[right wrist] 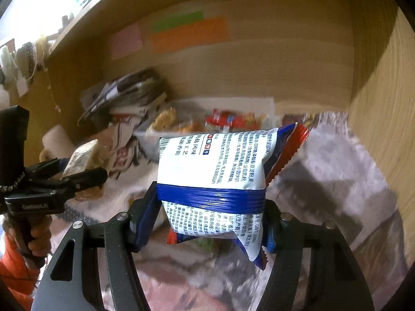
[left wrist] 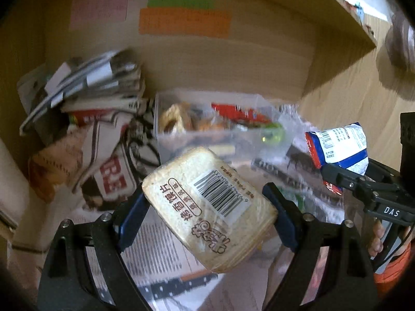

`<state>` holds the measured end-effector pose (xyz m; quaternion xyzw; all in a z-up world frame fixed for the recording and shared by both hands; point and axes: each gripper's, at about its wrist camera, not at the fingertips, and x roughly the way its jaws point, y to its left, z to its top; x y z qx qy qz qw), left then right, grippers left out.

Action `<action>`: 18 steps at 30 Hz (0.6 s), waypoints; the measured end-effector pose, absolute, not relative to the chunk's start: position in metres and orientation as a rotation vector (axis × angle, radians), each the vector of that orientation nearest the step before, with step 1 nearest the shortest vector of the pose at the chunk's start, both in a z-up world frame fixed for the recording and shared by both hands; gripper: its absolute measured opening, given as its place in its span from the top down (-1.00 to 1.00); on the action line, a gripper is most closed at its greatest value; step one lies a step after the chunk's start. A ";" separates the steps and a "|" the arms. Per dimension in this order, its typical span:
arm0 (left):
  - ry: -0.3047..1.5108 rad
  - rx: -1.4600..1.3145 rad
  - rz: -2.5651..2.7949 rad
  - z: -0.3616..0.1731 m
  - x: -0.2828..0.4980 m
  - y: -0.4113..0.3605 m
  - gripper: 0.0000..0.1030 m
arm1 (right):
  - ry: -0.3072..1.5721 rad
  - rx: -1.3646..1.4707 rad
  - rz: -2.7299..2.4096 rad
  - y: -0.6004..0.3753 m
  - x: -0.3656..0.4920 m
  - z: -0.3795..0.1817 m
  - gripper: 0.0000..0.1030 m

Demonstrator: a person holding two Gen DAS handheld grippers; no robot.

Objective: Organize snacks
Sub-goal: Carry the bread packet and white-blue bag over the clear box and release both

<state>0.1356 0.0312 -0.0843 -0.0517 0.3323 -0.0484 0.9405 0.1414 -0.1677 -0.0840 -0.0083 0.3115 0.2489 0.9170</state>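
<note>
I'm looking into a wooden desk nook [left wrist: 233,59] with coloured sticky notes [left wrist: 184,20] on its back panel; everything behind is smeared by blur. A clear plastic bin [left wrist: 220,132] holds snacks I can't identify, beside a leaning stack of papers [left wrist: 88,83]. My left gripper [left wrist: 207,215] clamps a wrapped packet of toast slices [left wrist: 207,217], long axis tilted up-left, barcode up. My right gripper [right wrist: 210,223] squeezes a blue-and-white snack bag [right wrist: 212,171] near its lower end; it stands roughly upright, its bottom edge hidden.
</note>
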 end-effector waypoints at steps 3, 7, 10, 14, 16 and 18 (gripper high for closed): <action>0.646 -0.086 -0.087 -0.072 0.148 0.032 -0.69 | 0.615 -0.015 0.513 -0.164 0.154 -0.072 -0.20; 0.625 -0.077 -0.082 -0.061 0.167 0.035 -0.69 | 0.583 -0.037 0.506 -0.156 0.169 -0.058 -0.20; 0.619 -0.071 -0.076 -0.057 0.184 0.037 -0.69 | 0.560 -0.057 0.504 -0.148 0.180 -0.049 -0.20; 0.633 -0.081 -0.078 -0.056 0.205 0.039 -0.69 | 0.559 -0.049 0.515 -0.142 0.197 -0.043 -0.21; 0.642 -0.078 -0.071 -0.057 0.217 0.040 -0.69 | 0.567 -0.045 0.518 -0.139 0.205 -0.043 -0.21; 0.647 -0.072 -0.067 -0.058 0.226 0.040 -0.69 | 0.577 -0.043 0.518 -0.137 0.214 -0.045 -0.21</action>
